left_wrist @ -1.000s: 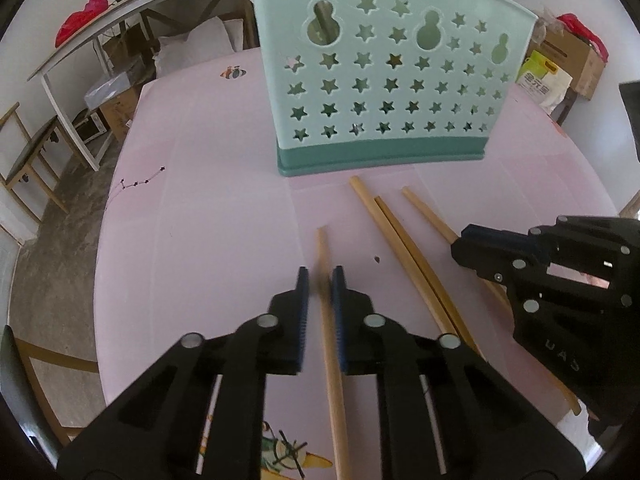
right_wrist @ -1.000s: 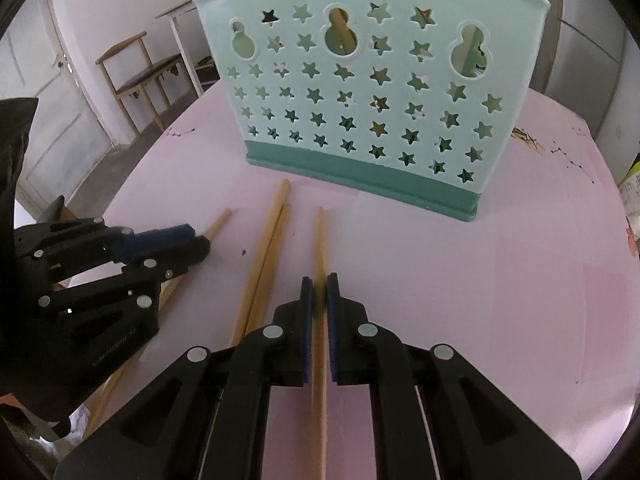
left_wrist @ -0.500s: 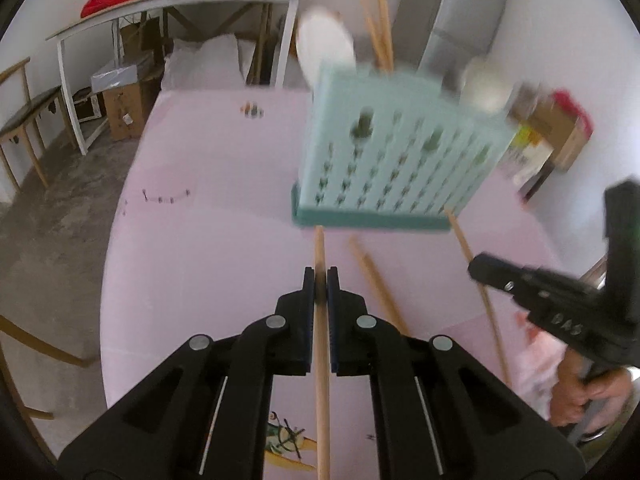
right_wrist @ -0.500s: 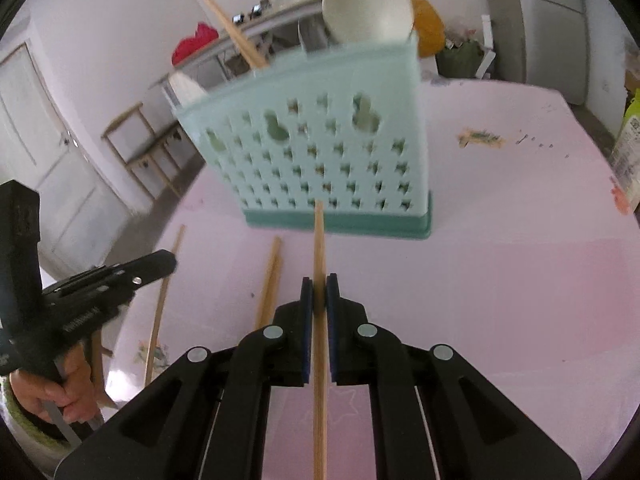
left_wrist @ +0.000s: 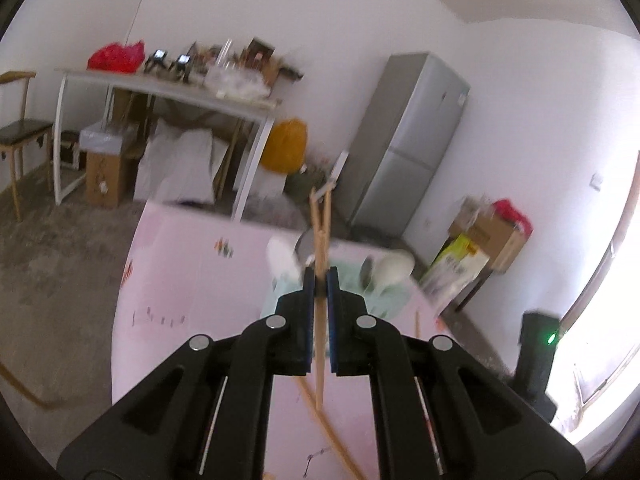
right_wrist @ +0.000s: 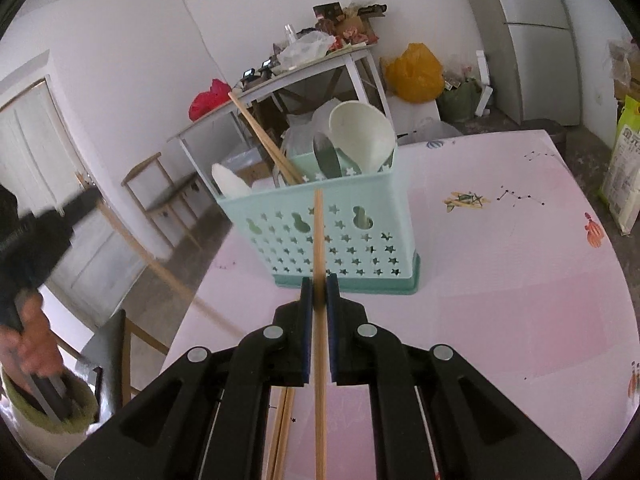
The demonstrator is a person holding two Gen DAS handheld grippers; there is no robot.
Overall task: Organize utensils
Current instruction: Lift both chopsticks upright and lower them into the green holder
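Observation:
A mint green utensil basket (right_wrist: 332, 236) with star holes stands on the pink table (right_wrist: 500, 280); it holds chopsticks (right_wrist: 264, 140), a white ladle (right_wrist: 360, 136) and spoons. My right gripper (right_wrist: 319, 300) is shut on a wooden chopstick (right_wrist: 318, 240), lifted in front of the basket. My left gripper (left_wrist: 319, 292) is shut on another wooden chopstick (left_wrist: 321, 240), raised high above the table with the basket (left_wrist: 384, 300) partly hidden below it. The left gripper also shows blurred at the left of the right wrist view (right_wrist: 48, 224), its chopstick slanting down.
Two more chopsticks (right_wrist: 282, 432) lie on the table under my right gripper, and one (left_wrist: 328, 428) shows under my left. Beyond the table stand a cluttered white bench (left_wrist: 168, 92), a grey fridge (left_wrist: 404, 152), a chair (left_wrist: 20, 132) and boxes (left_wrist: 488, 236).
Both grippers have lifted their chopsticks off the table and risen. The left one has risen much higher and tilted up toward the room; the basket now lies below it.

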